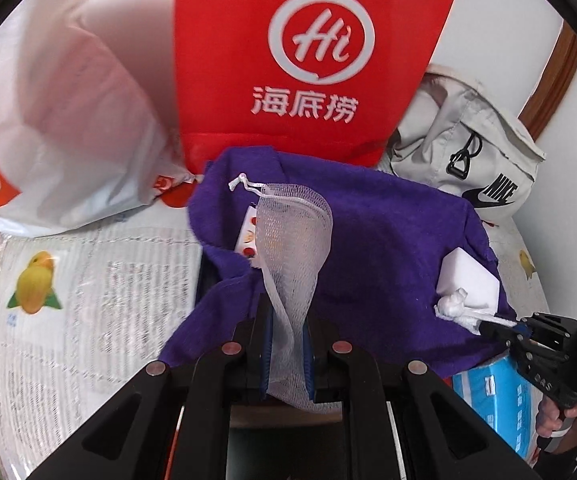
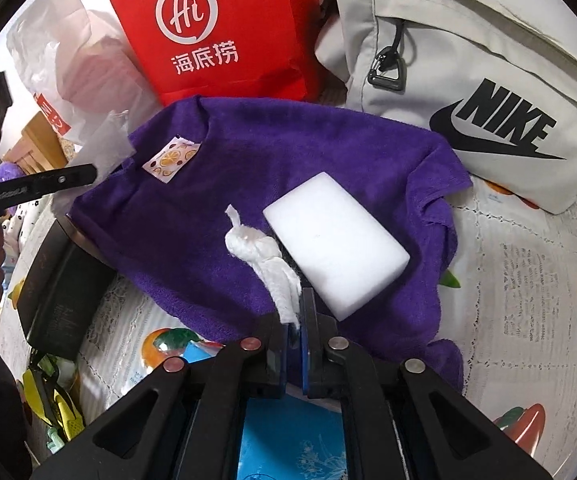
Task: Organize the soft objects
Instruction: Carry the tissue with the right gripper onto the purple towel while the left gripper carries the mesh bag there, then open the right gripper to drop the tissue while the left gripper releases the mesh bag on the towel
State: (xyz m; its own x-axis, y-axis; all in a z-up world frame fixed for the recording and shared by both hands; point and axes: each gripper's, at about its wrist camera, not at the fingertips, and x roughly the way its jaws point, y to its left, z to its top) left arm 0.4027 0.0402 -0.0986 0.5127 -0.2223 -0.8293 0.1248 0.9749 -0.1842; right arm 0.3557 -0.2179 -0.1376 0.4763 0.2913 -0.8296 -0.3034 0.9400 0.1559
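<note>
Left gripper [image 1: 286, 344], mine, is clamped on the lower end of a white mesh pouch [image 1: 294, 236], which hangs up over the purple towel [image 1: 388, 240]; its drawstring knot lies near the towel's far edge. Right gripper [image 2: 294, 330] pinches the tail of a twisted white cloth strip [image 2: 264, 256], the jaws narrow with only a slim gap showing around the fabric. This strip lies on the towel, touching the near corner of a white foam sponge block [image 2: 334, 240]. A small fruit-printed packet [image 2: 170, 158] rests on the towel's far left part. Behind the towel stand a red paper bag [image 2: 224, 28], a white plastic bag [image 1: 68, 112] and a grey Nike bag [image 2: 468, 80], all on the printed tablecloth [image 2: 528, 280]. By my judgement the task is at an early to middle stage: both soft pieces are gripped but neither is stowed, and the sponge, packet and towel itself remain to be sorted; which bag receives them cannot be told
</note>
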